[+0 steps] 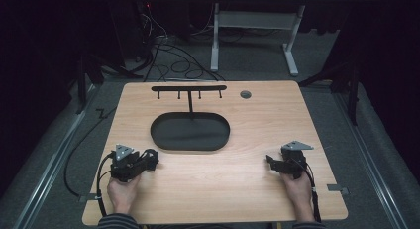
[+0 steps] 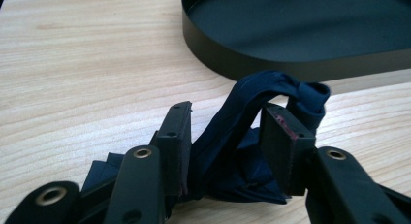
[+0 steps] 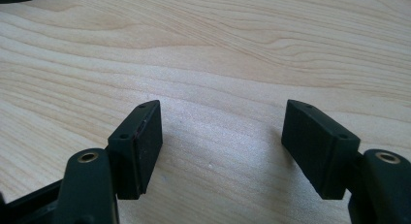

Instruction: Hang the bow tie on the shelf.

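Left tool (image 2: 225,136) straddles dark cloth (image 2: 252,117) beside black tray (image 2: 271,64).

— What's carrying it all?
— A light wooden table (image 1: 237,174). A black oval tray (image 1: 190,132) sits on it toward the far side, a thin stand rising from it.
— Anything else?
— A dark blue cloth (image 2: 242,151), bunched near the tray

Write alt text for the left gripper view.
A dark blue cloth bunches between the left claw and loops over one of its jaws, on a light wood table. Behind it stands the wall of a black oval tray.
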The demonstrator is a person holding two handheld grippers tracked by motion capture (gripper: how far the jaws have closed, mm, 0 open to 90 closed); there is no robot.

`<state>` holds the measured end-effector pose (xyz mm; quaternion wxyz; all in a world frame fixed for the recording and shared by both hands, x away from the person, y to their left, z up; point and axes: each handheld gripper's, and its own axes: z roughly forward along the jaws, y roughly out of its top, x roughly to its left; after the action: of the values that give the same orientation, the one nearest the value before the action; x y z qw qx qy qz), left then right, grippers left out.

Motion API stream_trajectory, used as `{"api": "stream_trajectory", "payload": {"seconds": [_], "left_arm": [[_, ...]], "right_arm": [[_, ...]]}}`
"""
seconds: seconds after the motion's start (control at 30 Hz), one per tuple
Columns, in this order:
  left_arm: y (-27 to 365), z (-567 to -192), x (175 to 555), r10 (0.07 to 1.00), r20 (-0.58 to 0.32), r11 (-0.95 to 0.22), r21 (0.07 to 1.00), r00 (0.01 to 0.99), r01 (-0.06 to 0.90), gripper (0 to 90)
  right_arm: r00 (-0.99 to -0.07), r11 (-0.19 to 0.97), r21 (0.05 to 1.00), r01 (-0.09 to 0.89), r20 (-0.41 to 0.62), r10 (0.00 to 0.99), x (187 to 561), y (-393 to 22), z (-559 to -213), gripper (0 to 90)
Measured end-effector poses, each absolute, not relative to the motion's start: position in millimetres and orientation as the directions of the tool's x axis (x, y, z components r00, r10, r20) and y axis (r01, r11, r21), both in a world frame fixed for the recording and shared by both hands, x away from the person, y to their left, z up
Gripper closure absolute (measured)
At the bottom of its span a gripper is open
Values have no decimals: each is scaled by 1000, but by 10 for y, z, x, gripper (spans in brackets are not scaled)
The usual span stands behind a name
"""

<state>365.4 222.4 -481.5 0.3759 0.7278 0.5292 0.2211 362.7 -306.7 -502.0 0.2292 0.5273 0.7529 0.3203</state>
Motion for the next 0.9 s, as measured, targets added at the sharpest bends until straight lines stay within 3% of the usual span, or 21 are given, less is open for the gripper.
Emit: {"api": "stream_trajectory", "payload": {"seconds": [0.4, 0.63, 0.9], "left_arm": [[2209, -4861, 3699, 936, -65, -176, 765, 347, 619, 705], [2207, -4866, 3697, 931, -61, -188, 764, 360, 617, 832], [2241, -4831, 3670, 927, -70, -186, 769, 369, 612, 887]], "right_arm": [[-340, 240, 724, 647, -8, 940, 3628, -3068, -5020, 325], [-338, 237, 723, 648, -6, 941, 3627, -3067, -5019, 325], [-339, 239, 724, 647, -7, 941, 3628, -3067, -5019, 325]]}}
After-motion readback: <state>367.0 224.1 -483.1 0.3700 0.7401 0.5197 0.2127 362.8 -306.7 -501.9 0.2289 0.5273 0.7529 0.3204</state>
